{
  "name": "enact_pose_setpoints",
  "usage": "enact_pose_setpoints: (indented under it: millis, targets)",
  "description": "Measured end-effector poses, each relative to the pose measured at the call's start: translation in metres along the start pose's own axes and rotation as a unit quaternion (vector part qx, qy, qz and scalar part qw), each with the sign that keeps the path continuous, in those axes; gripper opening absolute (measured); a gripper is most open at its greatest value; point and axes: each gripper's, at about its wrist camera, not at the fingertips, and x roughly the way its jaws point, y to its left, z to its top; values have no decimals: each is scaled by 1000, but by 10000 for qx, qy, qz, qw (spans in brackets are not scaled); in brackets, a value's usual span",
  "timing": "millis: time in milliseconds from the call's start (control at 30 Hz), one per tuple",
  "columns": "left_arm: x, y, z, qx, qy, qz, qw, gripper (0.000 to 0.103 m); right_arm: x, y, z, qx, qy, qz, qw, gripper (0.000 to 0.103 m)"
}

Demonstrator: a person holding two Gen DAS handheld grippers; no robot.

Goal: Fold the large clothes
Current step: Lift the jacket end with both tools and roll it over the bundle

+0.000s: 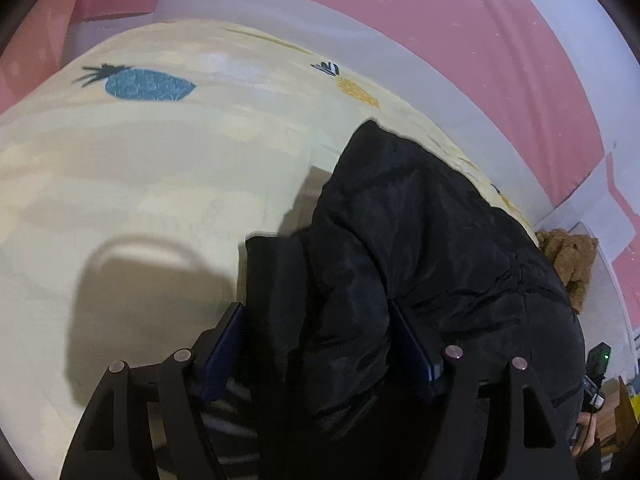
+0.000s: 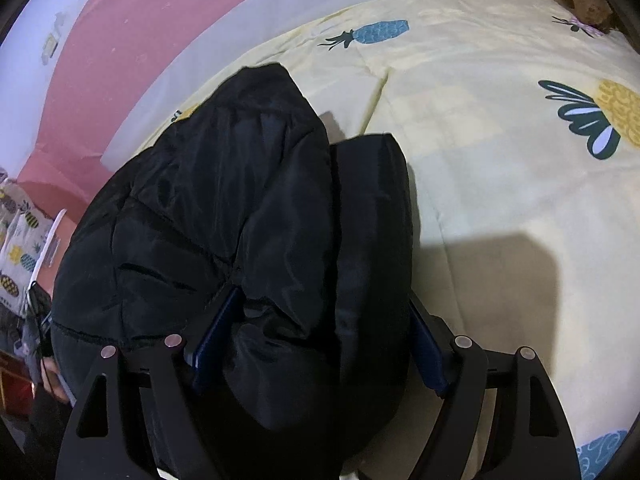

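A black padded jacket lies bunched on the bed (pineapple-print cover).

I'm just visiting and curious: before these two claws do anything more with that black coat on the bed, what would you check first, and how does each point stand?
1. Black coat lies on the pineapple bedspread, not hanging off the edge: ok.
2. Left gripper jaws stand wide with coat fabric between them; whether the pads still press on it: cannot tell.
3. Right gripper, jaws wide around a thick fold; grip or release: cannot tell.
4. Coat folded flat and neat: not ok, it is bunched and puffy.
5. Brown plush toy at the bed's edge beside the coat, touching or apart: cannot tell.
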Motion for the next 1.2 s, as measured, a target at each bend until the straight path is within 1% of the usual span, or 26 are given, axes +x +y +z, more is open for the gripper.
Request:
enact_pose_setpoints:
  millis: [100,233,333,433,467,500,533,567,600,633,700,733,800,867,967,1033,1200]
  targets:
    - [5,2,2,-22,9,-100,9999,73,7,0,10,-39,89,33,9999,79]
    - [20,-3,14,88,71,-20,9999,75,22,2,24,-33,158,132,9998,79]
    - [25,-3,17,47,81,-72,9999,75,29,0,31,-18,172,224,9996,78]
    - [28,-2,17,55,60,-98,9999,75,30,1,31,-75,208,318,9993,71]
    - [28,-3,17,74,57,-96,9999,74,31,0,32,-34,225,415,9989,62]
    - [29,-3,17,85,76,-136,9998,71,29,2,29,-6,236,511,9984,58]
    - [30,-4,19,81,84,-170,9998,66,30,2,30,18,254,587,9980,51]
    - [29,-4,17,87,92,-194,9997,63,30,4,30,14,269,608,9978,48]
    - [27,-7,16,133,87,-234,9996,57,28,6,30,-19,272,603,9978,43]
    - [25,-8,15,169,78,-256,9995,53,27,8,31,-40,271,605,9978,40]
    - [21,-12,16,198,63,-245,9995,41,19,15,32,-82,224,560,9981,31]
    - [18,-14,17,217,57,-207,9995,34,14,18,34,-117,179,539,9983,30]
    - [3,-24,21,327,-61,-8,9994,28,-7,29,34,-262,-2,514,9983,26]
    - [-20,-34,23,427,-262,72,9987,26,-28,37,31,-388,-156,565,9975,25]
    - [-51,-47,21,571,-469,26,9973,24,-64,47,23,-535,-372,641,9958,25]
    - [-78,-55,12,694,-609,-43,9957,24,-84,50,13,-578,-499,697,9946,25]
    - [-112,-68,-8,795,-762,-175,9938,24,-109,45,-1,-572,-627,778,9934,25]
